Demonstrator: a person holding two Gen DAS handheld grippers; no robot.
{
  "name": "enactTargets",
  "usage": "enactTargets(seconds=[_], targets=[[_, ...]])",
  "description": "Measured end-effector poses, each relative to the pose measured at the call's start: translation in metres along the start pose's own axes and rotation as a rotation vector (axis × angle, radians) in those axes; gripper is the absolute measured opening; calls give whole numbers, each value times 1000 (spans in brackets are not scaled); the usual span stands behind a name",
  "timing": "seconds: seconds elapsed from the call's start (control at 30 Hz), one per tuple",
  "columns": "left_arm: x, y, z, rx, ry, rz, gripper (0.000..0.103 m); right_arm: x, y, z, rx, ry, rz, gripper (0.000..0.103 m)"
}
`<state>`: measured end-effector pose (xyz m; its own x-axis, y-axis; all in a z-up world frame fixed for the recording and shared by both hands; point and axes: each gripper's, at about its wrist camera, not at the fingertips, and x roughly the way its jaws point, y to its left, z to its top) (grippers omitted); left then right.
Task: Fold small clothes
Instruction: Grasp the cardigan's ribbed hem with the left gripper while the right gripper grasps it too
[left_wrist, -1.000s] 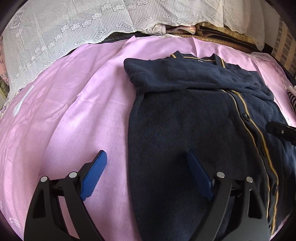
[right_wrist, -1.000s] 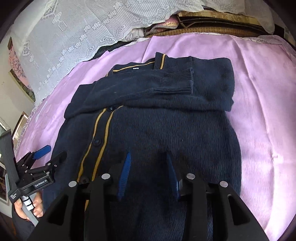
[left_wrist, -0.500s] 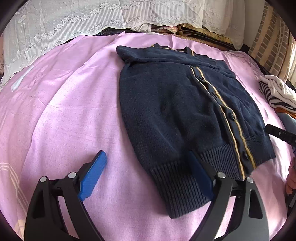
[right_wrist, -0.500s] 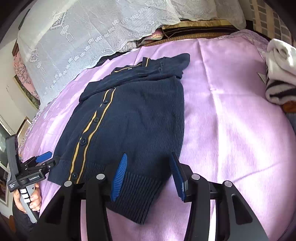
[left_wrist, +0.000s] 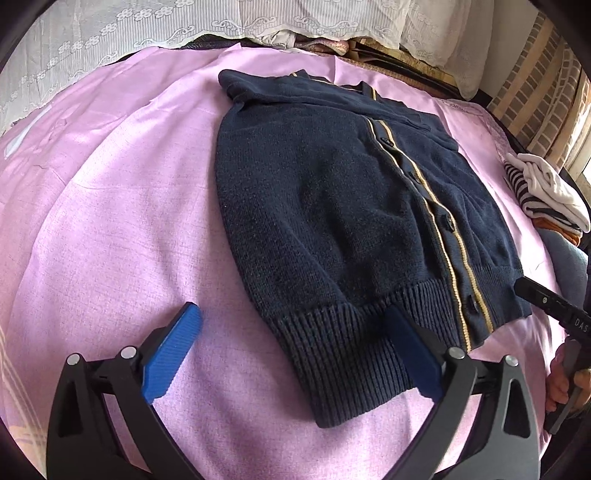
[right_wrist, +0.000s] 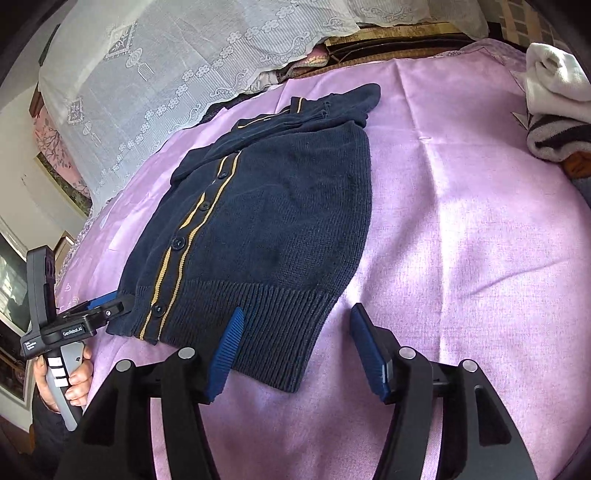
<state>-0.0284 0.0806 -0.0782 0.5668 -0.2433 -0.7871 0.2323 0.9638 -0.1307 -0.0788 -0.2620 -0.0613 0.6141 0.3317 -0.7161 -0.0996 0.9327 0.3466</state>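
Note:
A navy knit cardigan (left_wrist: 332, 206) with yellow placket stripes lies flat on the pink sheet (left_wrist: 110, 221), sleeves folded across its chest near the collar. It also shows in the right wrist view (right_wrist: 273, 221). My left gripper (left_wrist: 291, 339) is open, its fingers astride the left corner of the ribbed hem. My right gripper (right_wrist: 295, 343) is open, astride the hem's right corner. The left gripper also shows from the side in the right wrist view (right_wrist: 92, 314), at the hem's left corner.
A pile of folded white and striped clothes (left_wrist: 546, 192) sits at the right edge of the bed, also in the right wrist view (right_wrist: 557, 107). A white lace cover (right_wrist: 166, 74) hangs at the back. A brick wall (left_wrist: 546, 92) stands at the right.
Both grippers have drawn back from over the cardigan's body to its ribbed hem. The right gripper's jaws have opened wider.

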Motion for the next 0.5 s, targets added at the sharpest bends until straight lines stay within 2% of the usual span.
enactTargets(seconds=[0.13, 0.23, 0.33, 0.43, 0.5], targets=[[-4, -1, -2, -4, -11, -7, 95, 1, 4, 0, -17, -4, -13, 62], [-11, -2, -6, 4, -23, -20, 83, -2, 2, -2, -6, 0, 2, 61], [-18, 0, -7, -2, -40, -68, 73, -5, 2, -4, -4, -3, 17, 60], [-19, 6, 0, -40, -41, -130, 72, -3, 0, -2, 20, -4, 48, 59], [-13, 4, 6, -40, -29, -133, 72, -1, -3, 0, 40, -5, 68, 57]])
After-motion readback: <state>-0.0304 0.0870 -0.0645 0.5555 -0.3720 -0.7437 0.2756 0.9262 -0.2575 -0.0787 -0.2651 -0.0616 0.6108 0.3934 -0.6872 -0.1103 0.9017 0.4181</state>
